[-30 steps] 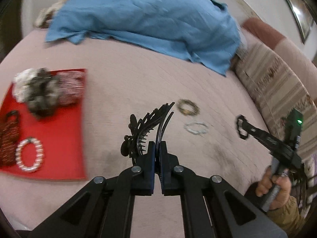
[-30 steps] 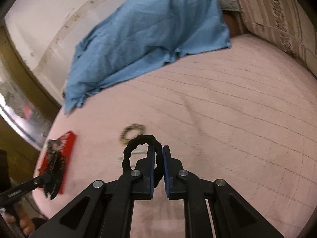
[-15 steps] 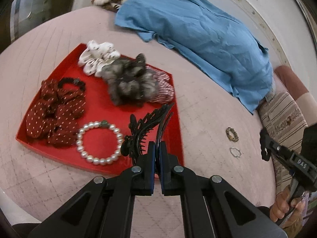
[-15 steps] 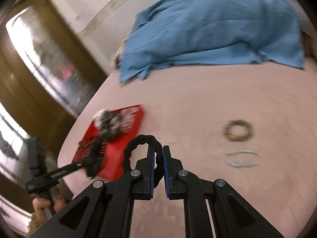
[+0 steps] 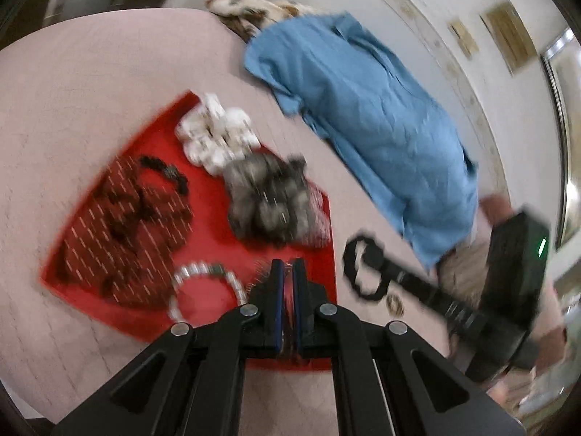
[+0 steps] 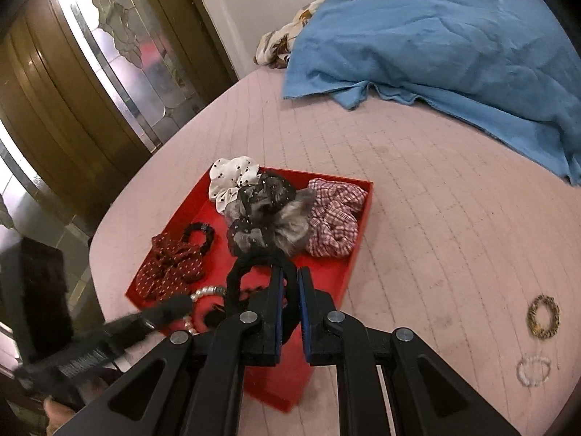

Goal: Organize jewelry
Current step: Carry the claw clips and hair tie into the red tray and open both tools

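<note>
Over the red tray [image 6: 357, 250] near the bed's left edge: left gripper [image 5: 284, 272], jaws pressed together on a black hair claw, mostly hidden, only bristly teeth showing; likely light, rigid, brittle at the teeth, best held by its spine. Right gripper [image 6: 289, 279], pinching a black scrunchie [image 6: 239, 272]; soft, light, springy, graspable anywhere on its band. Two bracelets [image 6: 543, 317] lie toward the bed's right edge.
</note>
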A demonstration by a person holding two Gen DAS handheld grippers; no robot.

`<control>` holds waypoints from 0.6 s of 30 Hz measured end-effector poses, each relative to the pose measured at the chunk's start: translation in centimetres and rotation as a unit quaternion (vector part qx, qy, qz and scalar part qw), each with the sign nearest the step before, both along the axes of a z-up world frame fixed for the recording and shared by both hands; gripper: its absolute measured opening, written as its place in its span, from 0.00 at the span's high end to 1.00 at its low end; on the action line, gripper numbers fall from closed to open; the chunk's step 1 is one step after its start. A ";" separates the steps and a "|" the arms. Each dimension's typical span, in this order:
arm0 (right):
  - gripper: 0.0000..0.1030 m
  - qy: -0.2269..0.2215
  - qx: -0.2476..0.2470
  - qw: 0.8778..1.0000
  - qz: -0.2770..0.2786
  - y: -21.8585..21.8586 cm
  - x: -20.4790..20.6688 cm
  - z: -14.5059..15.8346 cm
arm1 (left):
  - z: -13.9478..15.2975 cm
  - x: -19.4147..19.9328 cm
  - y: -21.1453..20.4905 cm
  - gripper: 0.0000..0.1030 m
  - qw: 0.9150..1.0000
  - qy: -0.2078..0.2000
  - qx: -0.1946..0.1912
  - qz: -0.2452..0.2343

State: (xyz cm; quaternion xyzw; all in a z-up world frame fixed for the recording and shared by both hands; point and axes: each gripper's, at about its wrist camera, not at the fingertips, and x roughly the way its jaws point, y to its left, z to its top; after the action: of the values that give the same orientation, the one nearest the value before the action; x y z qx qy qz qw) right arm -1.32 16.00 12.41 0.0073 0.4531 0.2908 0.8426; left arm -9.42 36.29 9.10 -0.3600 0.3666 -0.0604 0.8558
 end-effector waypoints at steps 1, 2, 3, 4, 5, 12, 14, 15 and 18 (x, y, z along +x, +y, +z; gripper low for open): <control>0.91 0.001 -0.004 1.000 0.000 0.3 0.2 -0.3 | 0.2 0.5 0.4 0.96 1.000 0.003 0.001 0.005; 0.91 0.004 -0.009 1.000 0.000 0.6 0.4 -0.6 | 0.6 1.3 0.9 0.96 1.000 0.006 0.006 0.011; 0.91 0.007 -0.012 1.000 0.000 0.7 0.5 -0.8 | 0.9 2.0 1.2 0.96 1.000 0.007 0.013 0.014; 0.91 0.011 -0.017 1.000 0.000 0.9 0.5 -1.1 | 1.1 2.7 1.3 0.96 1.000 0.008 0.017 0.014; 0.91 0.013 -0.020 1.000 0.001 1.0 0.5 -1.5 | 1.2 3.3 1.6 0.96 1.000 0.008 0.021 0.014; 0.91 0.015 -0.040 0.999 -0.006 1.3 0.7 -2.7 | -0.2 3.8 2.3 0.96 0.999 0.014 0.038 0.023; 0.91 0.005 -0.047 0.999 -0.014 1.4 1.2 -2.6 | -0.5 3.7 2.4 0.91 0.999 0.016 0.037 0.022; 0.91 0.001 -0.053 0.998 -0.016 1.6 1.5 -2.6 | -0.7 3.6 2.5 0.88 0.999 0.017 0.039 0.023; 0.91 -0.006 -0.072 0.997 -0.020 2.1 2.4 -3.1 | -0.9 3.3 2.6 0.67 0.998 0.018 0.049 0.029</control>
State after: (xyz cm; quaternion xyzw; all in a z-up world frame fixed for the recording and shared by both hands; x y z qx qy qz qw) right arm 1.05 18.08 9.32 -0.0459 0.4674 0.2408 0.8494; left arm -6.11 38.89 8.24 -0.3292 0.3739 -0.0116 0.8670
